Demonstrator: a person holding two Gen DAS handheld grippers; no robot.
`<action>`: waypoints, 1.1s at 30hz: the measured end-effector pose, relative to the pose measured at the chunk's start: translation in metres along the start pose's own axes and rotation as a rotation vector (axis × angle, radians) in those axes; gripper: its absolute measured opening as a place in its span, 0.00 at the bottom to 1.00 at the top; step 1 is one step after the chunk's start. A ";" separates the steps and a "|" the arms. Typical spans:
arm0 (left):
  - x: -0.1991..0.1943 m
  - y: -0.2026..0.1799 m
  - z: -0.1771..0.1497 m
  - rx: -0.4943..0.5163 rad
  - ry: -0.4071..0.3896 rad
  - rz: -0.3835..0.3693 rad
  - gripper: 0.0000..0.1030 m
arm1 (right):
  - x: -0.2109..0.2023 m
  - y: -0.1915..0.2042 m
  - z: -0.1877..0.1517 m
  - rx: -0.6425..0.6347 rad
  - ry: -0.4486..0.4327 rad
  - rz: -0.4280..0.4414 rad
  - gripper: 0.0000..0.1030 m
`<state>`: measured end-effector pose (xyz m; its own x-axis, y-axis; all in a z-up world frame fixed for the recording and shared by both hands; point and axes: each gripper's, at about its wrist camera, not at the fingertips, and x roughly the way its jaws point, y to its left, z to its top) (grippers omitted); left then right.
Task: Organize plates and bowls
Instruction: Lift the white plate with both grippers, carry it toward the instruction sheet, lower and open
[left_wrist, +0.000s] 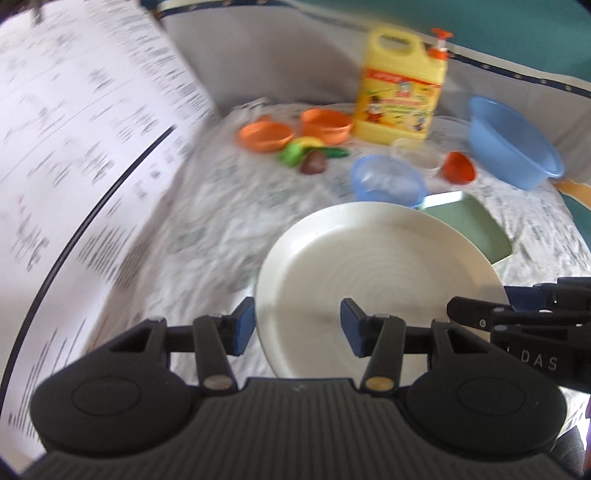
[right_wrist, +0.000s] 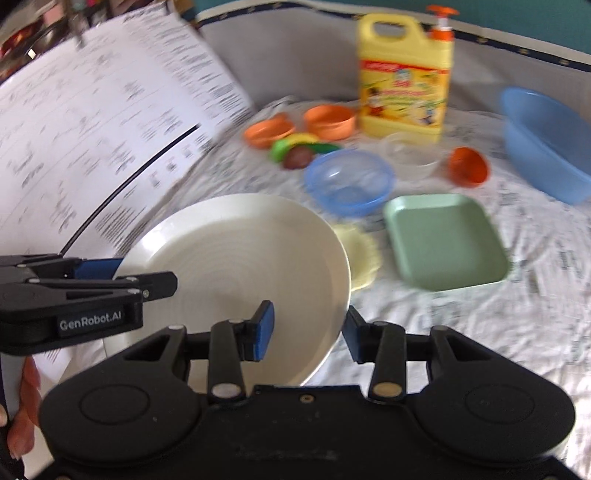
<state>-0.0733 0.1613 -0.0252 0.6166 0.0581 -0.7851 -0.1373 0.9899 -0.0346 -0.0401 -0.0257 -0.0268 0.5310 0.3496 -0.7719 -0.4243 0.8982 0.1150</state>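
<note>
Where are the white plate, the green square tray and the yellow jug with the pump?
white plate (right_wrist: 236, 254), right wrist view, centre of its ringed face.
green square tray (right_wrist: 445, 242), right wrist view, middle of its flat floor.
yellow jug (left_wrist: 399, 99), left wrist view, on the front label.

White plate (right_wrist: 236, 254): round, ridged, tilted, lifted above the cloth.
Green plate (right_wrist: 445, 242): square, lying flat.
Blue bowl (right_wrist: 349, 181): translucent, upright, behind both plates.

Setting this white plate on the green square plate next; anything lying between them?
Yes: a small pale yellow plate lies between the white plate and the green square plate, partly under the white one's edge.
</note>
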 end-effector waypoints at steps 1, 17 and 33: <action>0.000 0.007 -0.005 -0.009 0.005 0.004 0.47 | 0.003 0.008 -0.002 -0.011 0.010 0.003 0.40; 0.024 0.055 -0.050 -0.050 0.079 0.004 0.47 | 0.038 0.054 -0.033 -0.114 0.154 0.022 0.40; 0.046 0.053 -0.050 -0.037 0.099 0.060 0.99 | 0.045 0.047 -0.036 -0.136 0.153 0.040 1.00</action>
<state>-0.0909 0.2101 -0.0944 0.5268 0.1023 -0.8438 -0.2016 0.9794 -0.0071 -0.0624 0.0223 -0.0789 0.3988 0.3301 -0.8556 -0.5434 0.8366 0.0695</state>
